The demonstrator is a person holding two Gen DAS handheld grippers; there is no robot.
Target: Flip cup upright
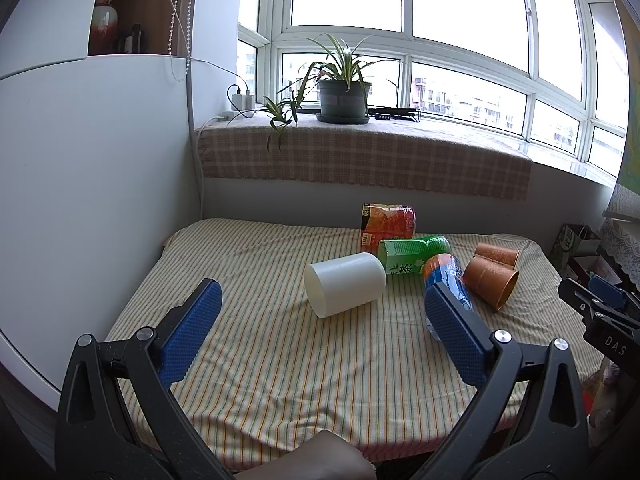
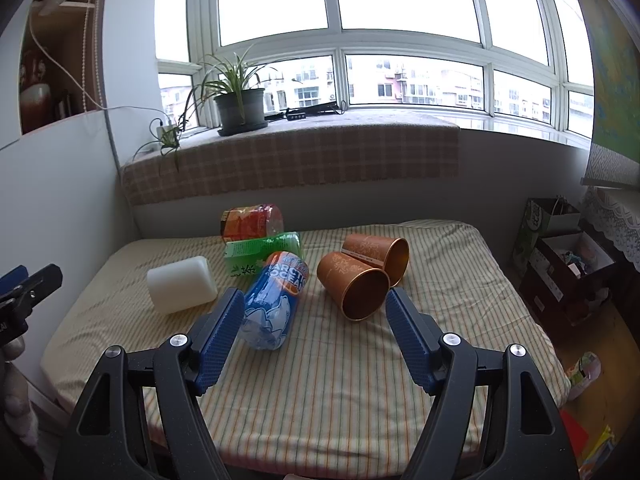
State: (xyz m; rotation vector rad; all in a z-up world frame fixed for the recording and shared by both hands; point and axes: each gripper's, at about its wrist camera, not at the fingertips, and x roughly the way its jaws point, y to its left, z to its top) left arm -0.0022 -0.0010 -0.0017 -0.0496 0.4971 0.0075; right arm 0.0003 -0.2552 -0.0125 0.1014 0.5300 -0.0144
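A white cup [image 1: 345,282] lies on its side on the striped table cloth [image 1: 280,360], base toward me; it also shows in the right wrist view [image 2: 182,284]. Two orange cups [image 2: 354,286] [image 2: 378,254] lie on their sides, mouths toward the right front; they show in the left wrist view too [image 1: 491,282]. My left gripper [image 1: 320,300] is open and empty, just short of the white cup. My right gripper [image 2: 314,308] is open and empty, in front of the nearer orange cup and a blue bottle.
A blue Arctic Ocean bottle [image 2: 276,300], a green tea bottle [image 2: 260,254] and a red-labelled bottle [image 2: 252,222] lie on the table. A white wall [image 1: 80,200] stands at left. A potted plant [image 1: 344,96] sits on the windowsill. Boxes and bags [image 2: 560,248] stand right of the table.
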